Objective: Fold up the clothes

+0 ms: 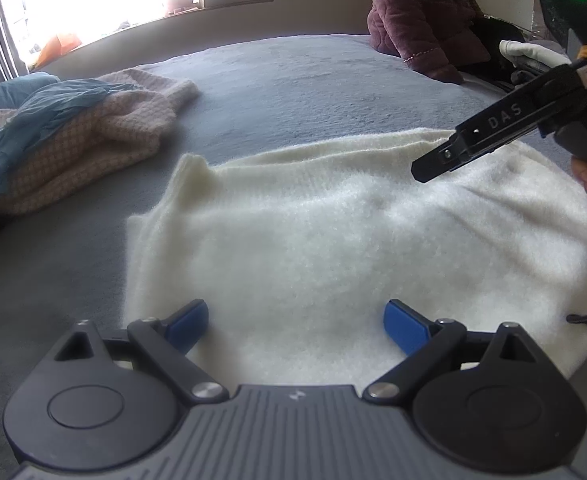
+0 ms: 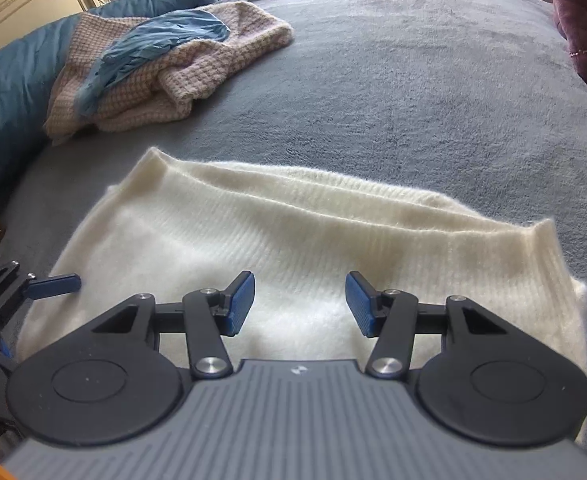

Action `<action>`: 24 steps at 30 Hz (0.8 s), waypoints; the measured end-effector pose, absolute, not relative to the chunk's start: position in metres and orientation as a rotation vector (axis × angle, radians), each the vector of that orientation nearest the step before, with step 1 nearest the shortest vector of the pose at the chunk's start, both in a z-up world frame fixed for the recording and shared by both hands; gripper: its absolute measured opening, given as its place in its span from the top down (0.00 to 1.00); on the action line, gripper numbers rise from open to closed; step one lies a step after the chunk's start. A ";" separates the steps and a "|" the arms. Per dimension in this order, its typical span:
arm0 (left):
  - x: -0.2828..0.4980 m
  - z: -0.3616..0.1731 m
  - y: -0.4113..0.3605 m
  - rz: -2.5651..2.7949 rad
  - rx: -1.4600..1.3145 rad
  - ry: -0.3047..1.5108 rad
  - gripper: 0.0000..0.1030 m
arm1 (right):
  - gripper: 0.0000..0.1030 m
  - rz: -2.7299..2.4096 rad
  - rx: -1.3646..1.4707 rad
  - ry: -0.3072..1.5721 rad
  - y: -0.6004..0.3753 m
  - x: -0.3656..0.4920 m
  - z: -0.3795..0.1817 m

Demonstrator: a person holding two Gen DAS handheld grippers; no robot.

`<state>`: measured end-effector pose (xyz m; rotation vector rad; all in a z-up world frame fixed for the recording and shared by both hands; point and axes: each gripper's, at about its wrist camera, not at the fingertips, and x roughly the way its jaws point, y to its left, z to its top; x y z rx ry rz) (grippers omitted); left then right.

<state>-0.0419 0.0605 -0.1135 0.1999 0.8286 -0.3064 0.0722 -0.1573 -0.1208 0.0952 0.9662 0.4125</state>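
A bed covered in a grey plush blanket [image 2: 413, 80] carries everything here. In the right wrist view, a cream knit sweater [image 2: 293, 240] lies flat on the blanket at the centre, spreading toward 6 o'clock, its ribbed edge at the far side. At 10 o'clock, well apart from it, a pink-and-cream checked knit garment [image 2: 165, 80] lies crumpled on the blanket, with a teal cloth [image 2: 161, 42] draped over it. A blue quilted cover [image 2: 9, 92] lies bunched along the bed's edge at 9 to 11 o'clock, touching the checked garment.
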 end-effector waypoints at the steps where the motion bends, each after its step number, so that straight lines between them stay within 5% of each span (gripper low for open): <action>1: -0.042 -0.113 0.061 -0.306 0.200 0.829 0.07 | 0.52 0.416 0.095 0.965 -0.156 0.071 -0.120; 24: -0.042 -0.113 0.061 -0.300 0.198 0.830 0.07 | 0.52 0.412 0.084 0.939 -0.154 0.067 -0.115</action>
